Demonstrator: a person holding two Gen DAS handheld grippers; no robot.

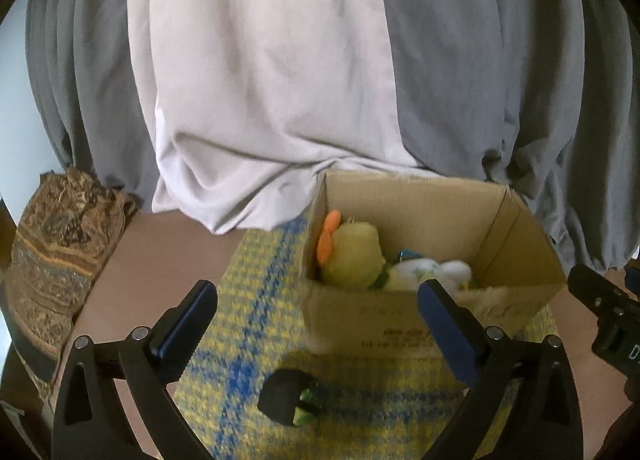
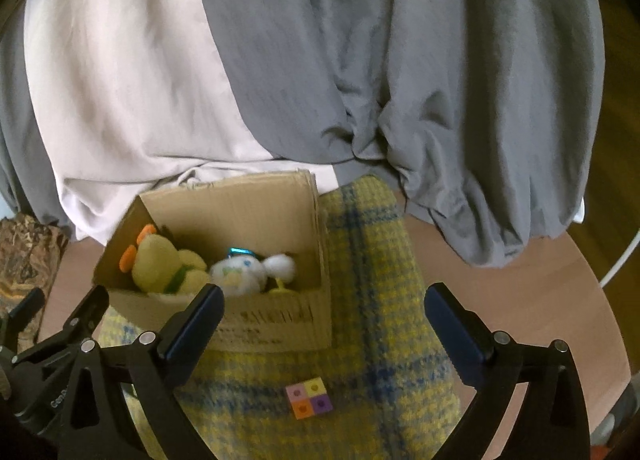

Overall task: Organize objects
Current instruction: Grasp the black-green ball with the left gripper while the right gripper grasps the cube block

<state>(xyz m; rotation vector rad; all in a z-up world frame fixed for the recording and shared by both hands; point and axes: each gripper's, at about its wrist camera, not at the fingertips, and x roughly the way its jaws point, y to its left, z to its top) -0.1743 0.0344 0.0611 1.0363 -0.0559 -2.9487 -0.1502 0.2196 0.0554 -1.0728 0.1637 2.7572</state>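
Note:
An open cardboard box (image 1: 400,324) (image 2: 276,324) stands on a yellow-and-blue checked cloth (image 1: 248,300) (image 2: 372,280). Inside lie a yellow plush with orange parts (image 1: 354,256) (image 2: 158,264) and a white plush (image 1: 424,270) (image 2: 240,272). A small black object with green parts (image 1: 290,402) lies on the cloth below my open, empty left gripper (image 1: 318,320). A small four-colour block (image 2: 309,397) lies on the cloth between the fingers of my open, empty right gripper (image 2: 324,326).
Grey and white curtains (image 1: 280,80) (image 2: 360,80) hang behind the brown table (image 1: 160,252) (image 2: 520,280). A patterned brown fabric bundle (image 1: 56,252) (image 2: 24,256) sits at the table's left. The other gripper shows at each view's edge (image 1: 608,312) (image 2: 36,332).

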